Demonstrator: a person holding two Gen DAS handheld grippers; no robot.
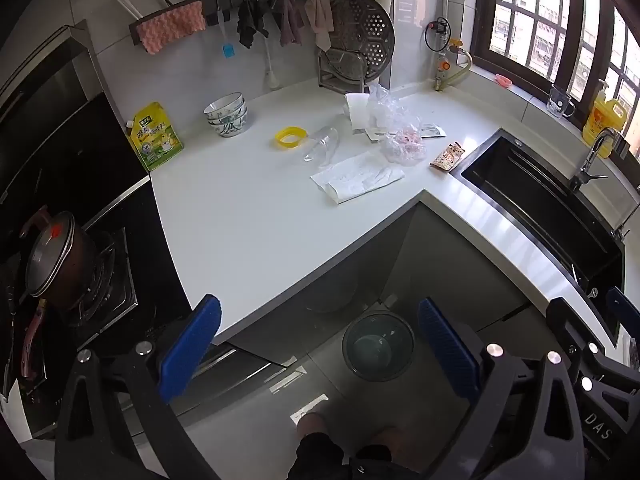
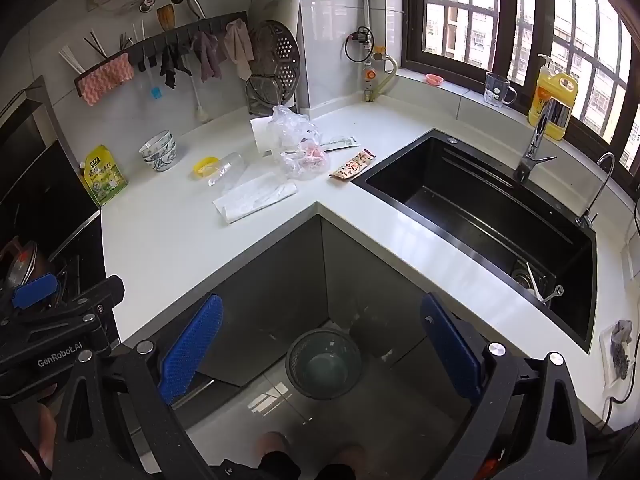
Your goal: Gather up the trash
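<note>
Trash lies on the white counter [image 1: 248, 216]: a white paper towel [image 1: 356, 180] [image 2: 254, 197], a clear plastic cup on its side [image 1: 322, 146] [image 2: 228, 168], a yellow ring [image 1: 290, 137] [image 2: 205, 167], crumpled clear plastic bags [image 1: 394, 128] [image 2: 298, 140], a snack wrapper [image 1: 448, 156] [image 2: 353, 166] and a small packet [image 1: 433, 131] [image 2: 340, 143]. A dark round bin [image 1: 378, 346] [image 2: 324, 364] stands on the floor below the counter corner. My left gripper [image 1: 320, 348] and right gripper [image 2: 322, 350] are both open and empty, held above the bin, well short of the trash.
Stacked bowls [image 1: 226, 114], a green-yellow pouch [image 1: 154, 136] and a steamer rack [image 1: 356, 48] stand at the back. A black sink [image 2: 480, 208] with faucet [image 2: 538, 140] is at right, a stove with a pot [image 1: 56, 260] at left.
</note>
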